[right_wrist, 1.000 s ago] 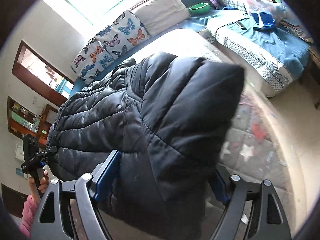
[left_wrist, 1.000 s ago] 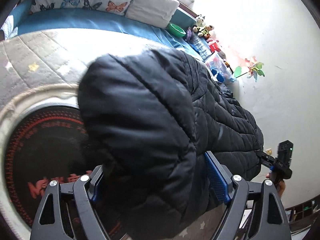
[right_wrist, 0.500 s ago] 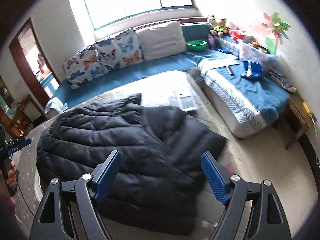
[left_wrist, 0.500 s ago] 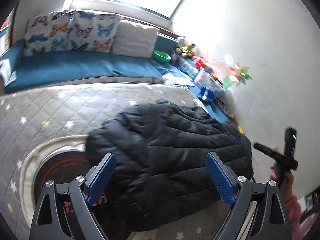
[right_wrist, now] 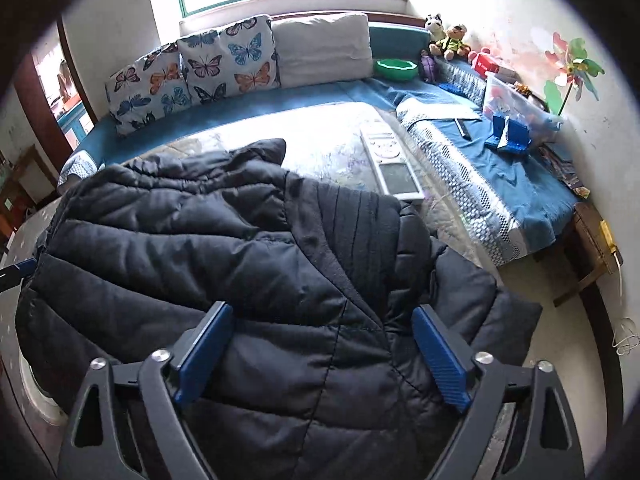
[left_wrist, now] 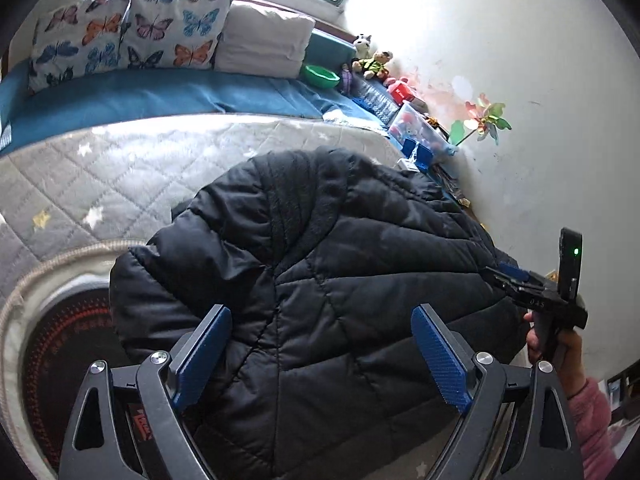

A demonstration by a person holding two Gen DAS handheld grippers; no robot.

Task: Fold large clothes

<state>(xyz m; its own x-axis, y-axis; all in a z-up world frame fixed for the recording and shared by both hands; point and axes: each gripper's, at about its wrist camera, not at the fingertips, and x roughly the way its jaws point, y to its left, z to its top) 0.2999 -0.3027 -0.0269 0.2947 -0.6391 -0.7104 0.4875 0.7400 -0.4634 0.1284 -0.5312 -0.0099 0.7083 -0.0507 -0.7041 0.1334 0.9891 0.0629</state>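
A black quilted puffer jacket [left_wrist: 320, 280] lies in a folded bundle on a grey star-patterned quilt [left_wrist: 120, 172]. It also shows in the right wrist view [right_wrist: 240, 260]. My left gripper [left_wrist: 320, 356] is open and empty, its blue pads just above the jacket's near edge. My right gripper [right_wrist: 320, 356] is open and empty over the jacket's near part. The right gripper also appears at the right edge of the left wrist view [left_wrist: 500, 276], beside the jacket's far side.
A blue bench [right_wrist: 340, 96] with butterfly cushions [right_wrist: 192, 72] and a white pillow [right_wrist: 324, 48] runs along the back. A green bowl [right_wrist: 396, 69], soft toys [right_wrist: 448, 40], a toy bin [right_wrist: 516, 104] and a white remote [right_wrist: 390, 160] lie to the right. The wall [left_wrist: 520, 80] is close.
Both grippers opened and let the jacket drop onto the quilt, pulled back, and have come in close over its near edge again.
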